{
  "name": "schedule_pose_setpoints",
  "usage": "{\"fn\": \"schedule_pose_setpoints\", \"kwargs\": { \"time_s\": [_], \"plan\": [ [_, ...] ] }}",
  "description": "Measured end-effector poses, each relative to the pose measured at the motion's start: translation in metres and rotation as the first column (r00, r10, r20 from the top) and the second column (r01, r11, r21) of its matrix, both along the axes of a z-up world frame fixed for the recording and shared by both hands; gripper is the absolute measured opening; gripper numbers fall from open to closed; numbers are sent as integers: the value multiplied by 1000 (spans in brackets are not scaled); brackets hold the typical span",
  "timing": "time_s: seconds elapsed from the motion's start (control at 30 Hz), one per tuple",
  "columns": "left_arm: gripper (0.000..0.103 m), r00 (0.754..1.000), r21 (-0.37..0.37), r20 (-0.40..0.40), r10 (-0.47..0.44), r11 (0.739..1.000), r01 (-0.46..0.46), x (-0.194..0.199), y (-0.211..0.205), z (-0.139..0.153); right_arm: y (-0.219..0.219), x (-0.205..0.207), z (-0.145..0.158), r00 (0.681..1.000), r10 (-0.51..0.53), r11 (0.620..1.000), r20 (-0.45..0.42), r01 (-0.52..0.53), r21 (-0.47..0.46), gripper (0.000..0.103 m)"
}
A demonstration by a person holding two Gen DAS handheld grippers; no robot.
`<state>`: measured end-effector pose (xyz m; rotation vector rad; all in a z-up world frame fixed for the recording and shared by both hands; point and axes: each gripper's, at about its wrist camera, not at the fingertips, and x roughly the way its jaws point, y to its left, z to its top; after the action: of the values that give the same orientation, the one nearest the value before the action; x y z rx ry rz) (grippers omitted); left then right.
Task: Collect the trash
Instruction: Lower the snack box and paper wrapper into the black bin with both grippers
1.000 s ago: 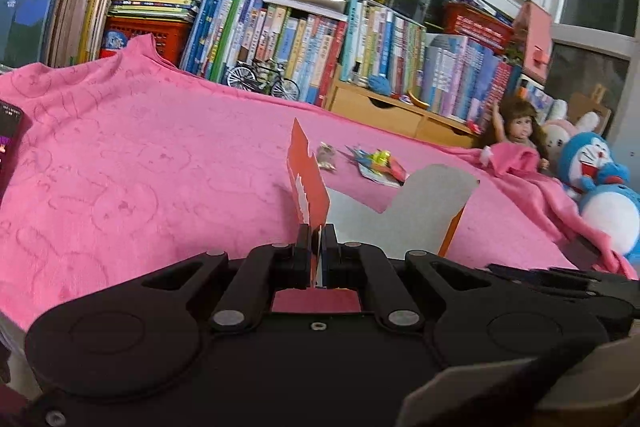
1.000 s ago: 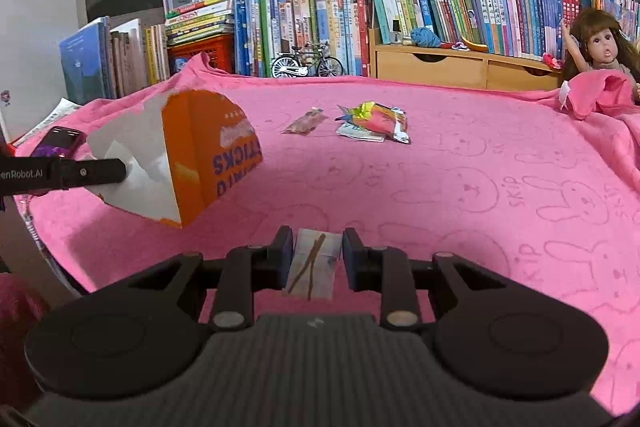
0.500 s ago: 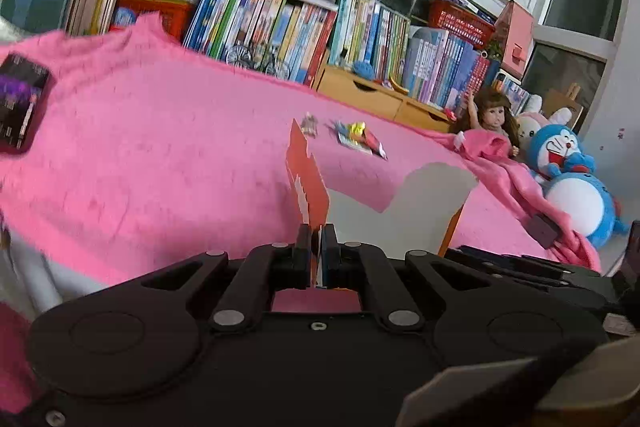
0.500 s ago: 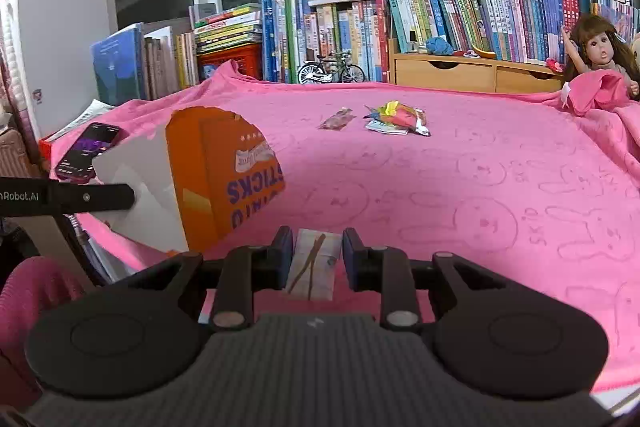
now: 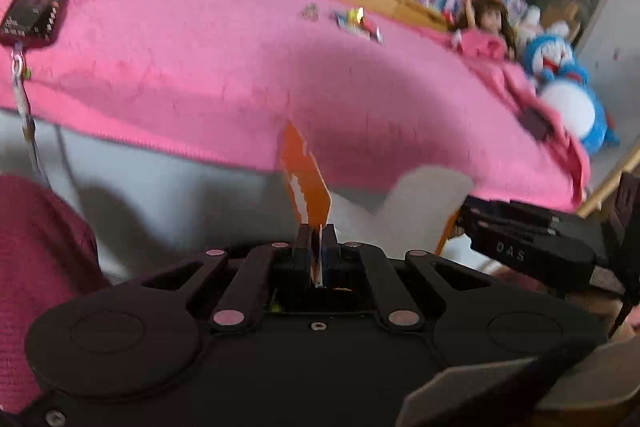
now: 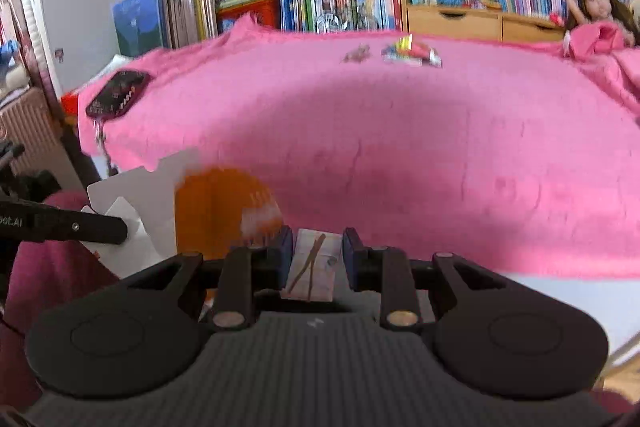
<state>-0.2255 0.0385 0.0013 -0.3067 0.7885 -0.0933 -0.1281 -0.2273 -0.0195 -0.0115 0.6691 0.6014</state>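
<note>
Left claw (image 5: 316, 247) pinched shut on orange carton (image 5: 306, 183) flap: light, floppy cardboard. Right claw (image 6: 314, 255) clamping small wrapper (image 6: 312, 267), probably paper; crushes easily, so edge grips.

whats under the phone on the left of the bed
The phone lies flat on the pink blanket, near its left edge. A strap hangs from it over the edge. What lies beneath the blanket there is covered.
</note>
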Motion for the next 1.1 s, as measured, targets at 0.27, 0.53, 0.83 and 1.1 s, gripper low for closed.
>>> {"fn": "schedule_pose_setpoints", "kwargs": {
  "time_s": [0.27,0.53,0.83,1.1],
  "plan": [
    [4,989,107,-141,-39,993,55,5,-17,-32,2,-8,-34,996,-9,999,-92,5,-37,32],
    [4,967,121,-249,-47,990,79,35,-23,-71,0,-2,-55,987,-30,999,-157,23,-47,32],
    [5,955,136,-288,-65,985,108,47,-28,-86,6,6,-63,981,-33,998,-192,23,-55,33],
    [12,948,137,-312,-63,984,111,53,-28,-92,10,10,-65,979,-26,998,-203,15,-54,36]
  ]
}}
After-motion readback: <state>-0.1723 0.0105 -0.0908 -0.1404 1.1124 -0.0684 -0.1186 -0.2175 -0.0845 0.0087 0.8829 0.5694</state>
